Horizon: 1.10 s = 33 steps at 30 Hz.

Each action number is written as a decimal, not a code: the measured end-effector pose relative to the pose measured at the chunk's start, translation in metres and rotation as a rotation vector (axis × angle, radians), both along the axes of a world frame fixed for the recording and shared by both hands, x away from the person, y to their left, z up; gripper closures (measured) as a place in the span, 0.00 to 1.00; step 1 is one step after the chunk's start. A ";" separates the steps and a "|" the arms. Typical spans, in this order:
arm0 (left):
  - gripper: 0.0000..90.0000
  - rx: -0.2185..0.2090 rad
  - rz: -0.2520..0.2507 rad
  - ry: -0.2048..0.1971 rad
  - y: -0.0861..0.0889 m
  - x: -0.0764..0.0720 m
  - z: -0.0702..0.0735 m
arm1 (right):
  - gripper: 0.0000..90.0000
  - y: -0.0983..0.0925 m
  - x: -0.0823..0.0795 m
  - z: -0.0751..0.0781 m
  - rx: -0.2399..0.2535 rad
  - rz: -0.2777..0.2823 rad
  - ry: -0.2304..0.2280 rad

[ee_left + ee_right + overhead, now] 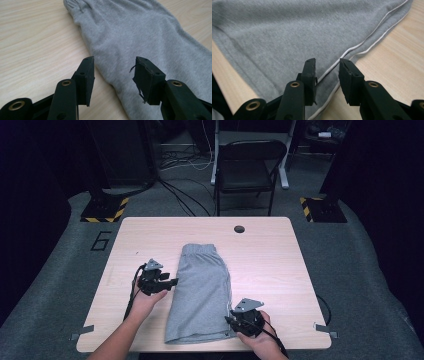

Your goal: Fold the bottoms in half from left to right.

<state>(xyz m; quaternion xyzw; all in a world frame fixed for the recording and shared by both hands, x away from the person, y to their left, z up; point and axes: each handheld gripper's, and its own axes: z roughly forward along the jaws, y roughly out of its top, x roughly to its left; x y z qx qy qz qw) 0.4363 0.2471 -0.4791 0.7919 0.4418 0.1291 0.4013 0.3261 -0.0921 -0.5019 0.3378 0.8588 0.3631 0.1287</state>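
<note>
Grey shorts (200, 290) lie folded lengthwise in the middle of the table, waistband at the far end, hem at the near edge. My left gripper (170, 281) hovers open at the shorts' left edge; the left gripper view has its jaws wide apart over the grey cloth (140, 37), with nothing between them. My right gripper (231, 320) sits at the near right corner of the shorts. In the right gripper view it (327, 67) stands open, its jaws straddling the white piped side seam (362, 43) without closing on it.
The light wood table (270, 260) has a round cable hole (239, 229) near its far edge. A black folding chair (247, 167) and floor cables stand beyond the table. Bare tabletop lies left and right of the shorts.
</note>
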 end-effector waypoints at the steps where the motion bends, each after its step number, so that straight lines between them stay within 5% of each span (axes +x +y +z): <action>1: 0.56 -0.010 0.008 0.004 -0.003 0.001 0.000 | 0.73 0.000 0.000 0.000 0.000 0.000 0.000; 13: 0.56 -0.019 -0.013 -0.027 -0.014 0.018 0.003 | 0.68 0.003 -0.014 -0.013 -0.008 0.031 0.030; 19: 0.56 -0.026 0.000 -0.022 -0.013 0.017 0.003 | 0.82 0.005 -0.014 -0.013 -0.005 0.051 0.043; 25: 0.56 -0.024 0.009 -0.025 -0.009 0.016 0.003 | 0.93 0.010 -0.016 -0.006 -0.031 0.111 -0.016; 33: 0.56 -0.009 0.009 -0.018 -0.008 0.016 0.000 | 0.93 -0.002 -0.023 0.021 0.071 0.103 -0.070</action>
